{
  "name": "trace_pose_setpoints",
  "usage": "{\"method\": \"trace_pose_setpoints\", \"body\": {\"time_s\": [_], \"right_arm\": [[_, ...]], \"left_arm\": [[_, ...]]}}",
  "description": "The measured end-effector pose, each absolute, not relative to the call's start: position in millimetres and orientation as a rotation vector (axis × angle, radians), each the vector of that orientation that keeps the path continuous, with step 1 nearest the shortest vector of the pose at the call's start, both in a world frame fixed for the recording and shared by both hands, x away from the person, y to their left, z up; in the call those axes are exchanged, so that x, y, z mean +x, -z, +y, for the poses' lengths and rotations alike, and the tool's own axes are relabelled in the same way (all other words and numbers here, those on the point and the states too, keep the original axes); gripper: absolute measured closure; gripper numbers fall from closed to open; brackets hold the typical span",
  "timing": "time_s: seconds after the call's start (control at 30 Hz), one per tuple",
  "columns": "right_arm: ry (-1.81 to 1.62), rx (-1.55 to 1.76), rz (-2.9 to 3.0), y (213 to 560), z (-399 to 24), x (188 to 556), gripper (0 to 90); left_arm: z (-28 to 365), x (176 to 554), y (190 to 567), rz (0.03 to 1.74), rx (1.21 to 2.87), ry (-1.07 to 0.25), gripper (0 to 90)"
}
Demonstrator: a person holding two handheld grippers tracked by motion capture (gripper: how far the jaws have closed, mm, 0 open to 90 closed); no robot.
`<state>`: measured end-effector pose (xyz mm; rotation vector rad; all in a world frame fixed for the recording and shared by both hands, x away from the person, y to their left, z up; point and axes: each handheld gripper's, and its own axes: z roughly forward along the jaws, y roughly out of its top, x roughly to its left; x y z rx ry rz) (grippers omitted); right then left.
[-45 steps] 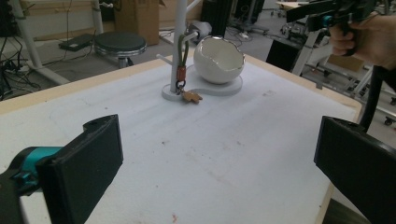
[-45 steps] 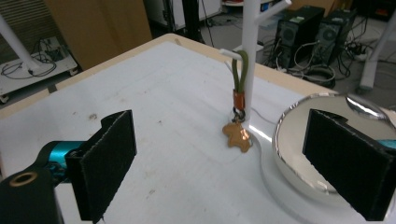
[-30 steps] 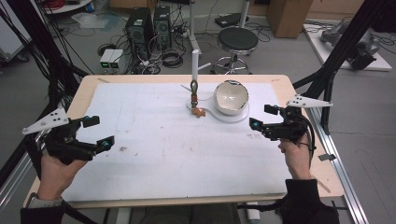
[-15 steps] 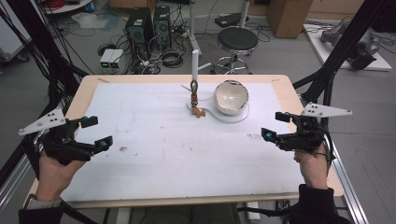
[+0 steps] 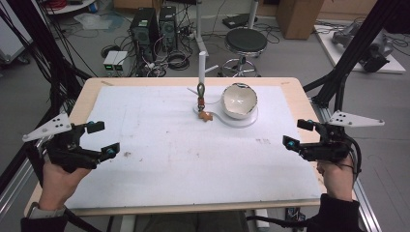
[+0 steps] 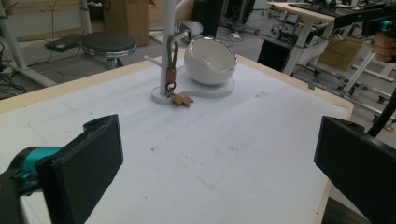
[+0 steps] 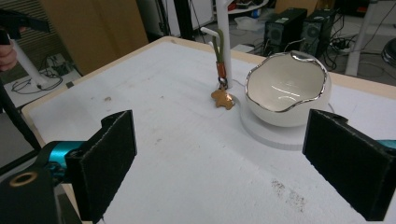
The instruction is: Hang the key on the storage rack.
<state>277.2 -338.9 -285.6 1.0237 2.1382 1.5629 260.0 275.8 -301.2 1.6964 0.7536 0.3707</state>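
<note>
Since the earlier frames the right gripper had drawn back from beside the bowl to the table's right edge, while the left gripper kept near the left edge. Both had their jaws spread wide, holding nothing. The white bowl sat tilted on its white base, nothing visible inside, beside a post from which a keychain hung.

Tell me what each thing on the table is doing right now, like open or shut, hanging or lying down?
Left gripper: open, holding nothing, above the table's left side.
Right gripper: open, holding nothing, near the table's right edge.
White bowl: tilted on its white base, looks empty.
Keychain: hanging from the white stand's peg, its brown charm resting at the base.
White stand: upright.
</note>
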Motion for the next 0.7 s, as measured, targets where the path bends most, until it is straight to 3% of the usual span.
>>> {"method": "trace_pose_setpoints", "body": {"time_s": [0.7], "right_arm": [[-1.564,1.014,2.167,289.1,-334.5,278.2,9.1]], "left_arm": [[272.4,261.9,306.4,0.768,1.711,-0.37,1.7]]}}
